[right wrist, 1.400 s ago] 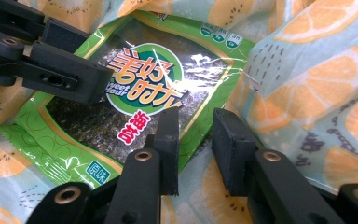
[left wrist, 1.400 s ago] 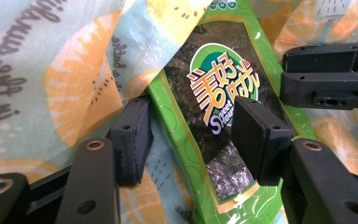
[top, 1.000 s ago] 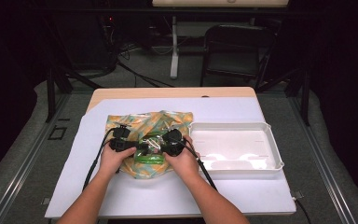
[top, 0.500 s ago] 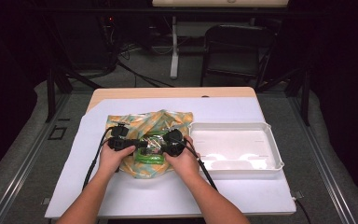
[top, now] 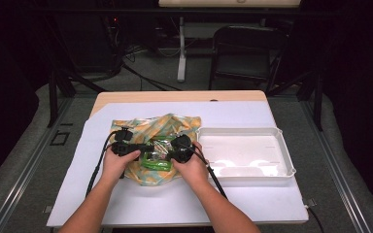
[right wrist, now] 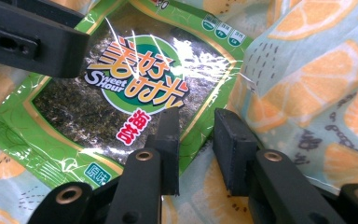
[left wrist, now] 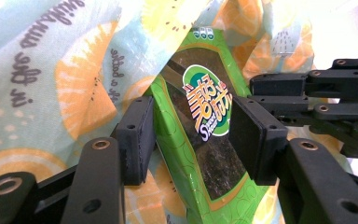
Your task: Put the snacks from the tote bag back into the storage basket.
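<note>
The green seaweed packet lies on the fruit-print bag, left of the white tray on the desk, and sits directly between the 2 hands. From above, its long axis runs roughly left to right, from one pair of tongs toward the other, so each side faces one short end of it.

The left tongs come at it from the person's left. In the left gripper view the jaws are spread and straddle the packet's narrow width, 1 pad touching or just beside one long edge and the other at the opposite edge; whether they truly press cannot be told.

The right tongs come from the person's right. In the right gripper view they stand about half spread, with the packet's edge and corner passing between the pads, which appear to stand apart from the film rather than pinch it.

Both hands are equally near. The coming move probably depends on closing across the packet's short width to lift it off the bag.
</note>
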Tool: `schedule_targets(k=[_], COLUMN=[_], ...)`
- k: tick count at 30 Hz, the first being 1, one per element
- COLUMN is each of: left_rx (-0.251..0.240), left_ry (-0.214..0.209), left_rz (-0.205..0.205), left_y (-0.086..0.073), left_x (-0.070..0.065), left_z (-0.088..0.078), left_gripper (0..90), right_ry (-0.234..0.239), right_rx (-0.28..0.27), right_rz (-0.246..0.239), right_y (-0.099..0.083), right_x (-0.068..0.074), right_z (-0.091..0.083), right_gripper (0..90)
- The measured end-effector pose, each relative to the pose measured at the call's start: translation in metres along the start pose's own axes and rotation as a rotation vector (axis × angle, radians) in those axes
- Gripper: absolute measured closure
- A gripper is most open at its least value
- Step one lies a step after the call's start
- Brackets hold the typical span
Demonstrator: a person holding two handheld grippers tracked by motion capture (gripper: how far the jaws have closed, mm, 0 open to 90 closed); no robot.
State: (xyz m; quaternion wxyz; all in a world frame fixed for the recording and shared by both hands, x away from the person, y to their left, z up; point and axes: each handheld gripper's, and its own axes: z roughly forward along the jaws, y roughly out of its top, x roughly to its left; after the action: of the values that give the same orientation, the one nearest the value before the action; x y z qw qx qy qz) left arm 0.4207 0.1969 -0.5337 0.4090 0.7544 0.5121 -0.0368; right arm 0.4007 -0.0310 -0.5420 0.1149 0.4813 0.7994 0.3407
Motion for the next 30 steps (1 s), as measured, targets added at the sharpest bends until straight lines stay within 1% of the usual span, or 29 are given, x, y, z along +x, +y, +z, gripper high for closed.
schedule_targets(k=[3,4,5,8,10,12,13,14,15,17,22,24,25,27,28,29,30], left_rx=[0.009,0.008,0.009,0.019,0.022,0.031,0.032,0.038,0.036,0.042,0.056,0.064,0.065,0.072,0.073,0.081,0.082], left_ry=[0.003,0.002,0.005,0.009,0.011,0.015,0.015,0.016,0.014,0.017,0.018,0.018,0.016,0.019,0.016,0.017,0.015], left_rz=[-0.007,-0.018,-0.010,-0.015,-0.026,-0.033,-0.045,-0.041,-0.053,-0.047,-0.064,-0.061,-0.070,-0.061,-0.073,-0.064,-0.070], left_y=[0.000,-0.001,-0.001,-0.001,-0.001,-0.002,-0.002,-0.002,-0.002,-0.002,-0.003,-0.003,-0.004,-0.004,-0.005,-0.005,-0.006], left_x=[0.001,0.001,0.002,0.003,0.004,0.006,0.006,0.008,0.008,0.009,0.010,0.011,0.010,0.011,0.010,0.010,0.010], left_z=[0.001,0.002,0.002,0.003,0.004,0.004,0.005,0.005,0.005,0.005,0.007,0.008,0.008,0.009,0.010,0.011,0.011], left_gripper=[50.7,50.8,50.7,50.0,49.5,49.1,49.0,48.8,48.8,48.7,48.6,48.6,48.6,48.6,48.4,48.3,48.3], right_ry=[0.002,0.002,0.003,0.010,0.011,0.014,0.014,0.016,0.014,0.015,0.015,0.013,0.011,0.010,0.009,0.009,0.009], right_rx=[-0.005,-0.006,-0.009,-0.010,-0.025,-0.022,-0.023,-0.021,-0.024,-0.023,-0.024,-0.028,-0.026,-0.028,-0.028,-0.029,-0.031], right_rz=[0.000,-0.001,-0.003,0.004,0.015,0.008,0.008,0.005,0.006,0.005,0.010,0.009,0.006,0.007,0.009,0.010,0.010], right_y=[0.000,0.000,-0.001,-0.001,-0.002,-0.002,-0.002,-0.002,-0.002,-0.002,-0.003,-0.003,-0.003,-0.003,-0.003,-0.003,-0.004], right_x=[0.000,0.000,0.000,-0.001,0.000,-0.001,0.000,0.000,0.000,0.000,0.000,0.000,0.000,0.000,0.000,0.000,0.000], right_z=[0.000,0.000,0.000,0.000,0.001,0.001,0.001,0.001,0.001,0.001,0.001,0.001,0.001,0.001,0.000,0.000,0.001], right_gripper=[72.2,72.3,72.4,72.7,73.1,73.6,73.7,73.9,74.0,74.3,74.5,74.6,74.7,74.8,75.0,75.0,75.1])
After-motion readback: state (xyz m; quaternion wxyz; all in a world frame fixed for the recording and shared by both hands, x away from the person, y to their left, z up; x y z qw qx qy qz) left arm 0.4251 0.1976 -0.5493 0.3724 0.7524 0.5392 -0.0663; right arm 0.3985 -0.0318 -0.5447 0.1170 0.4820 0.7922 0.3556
